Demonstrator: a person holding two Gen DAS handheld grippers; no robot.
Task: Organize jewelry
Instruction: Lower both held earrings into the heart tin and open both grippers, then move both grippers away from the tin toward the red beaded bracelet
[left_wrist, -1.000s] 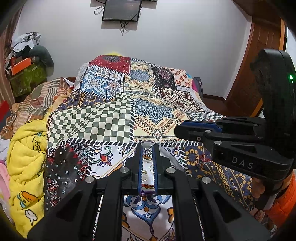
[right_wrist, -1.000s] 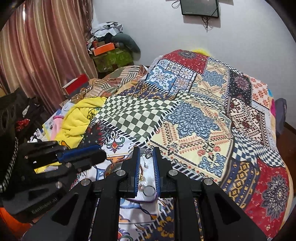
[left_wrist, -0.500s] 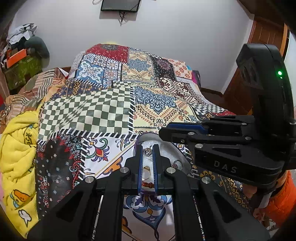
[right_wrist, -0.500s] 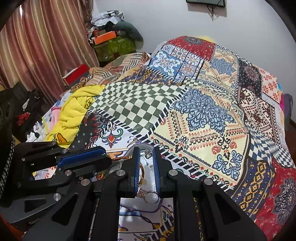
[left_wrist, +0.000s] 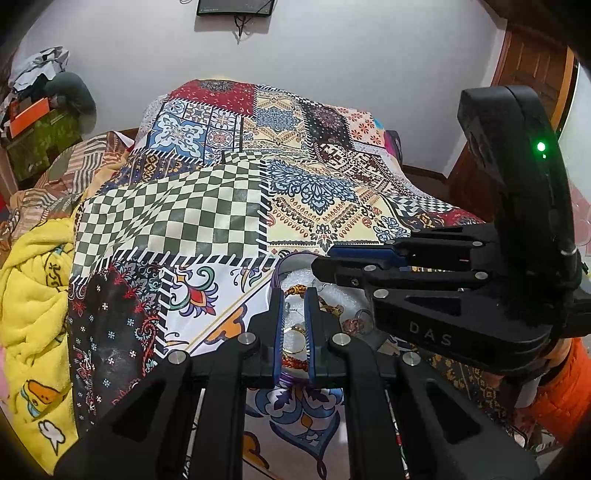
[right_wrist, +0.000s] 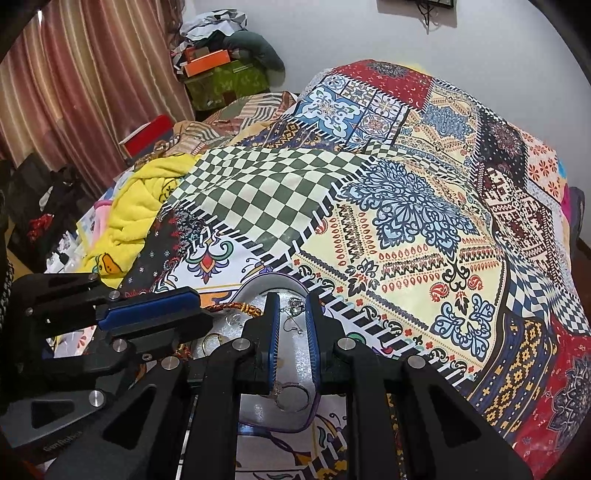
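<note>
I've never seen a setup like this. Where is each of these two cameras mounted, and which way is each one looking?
Left wrist view: sits on the left tool, looking forward along its fingers over the jewelry tray and across the patchwork bedspread; the right tool and an orange sleeve show at right.
Right wrist view: sits on the right tool, facing the same way; the left tool shows at left.
Shared: tray, bedspread, yellow blanket, wall screen.

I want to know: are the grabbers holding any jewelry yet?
No. Both the left gripper and right gripper hover with jaws slightly apart over the tray, gripping nothing.
</note>
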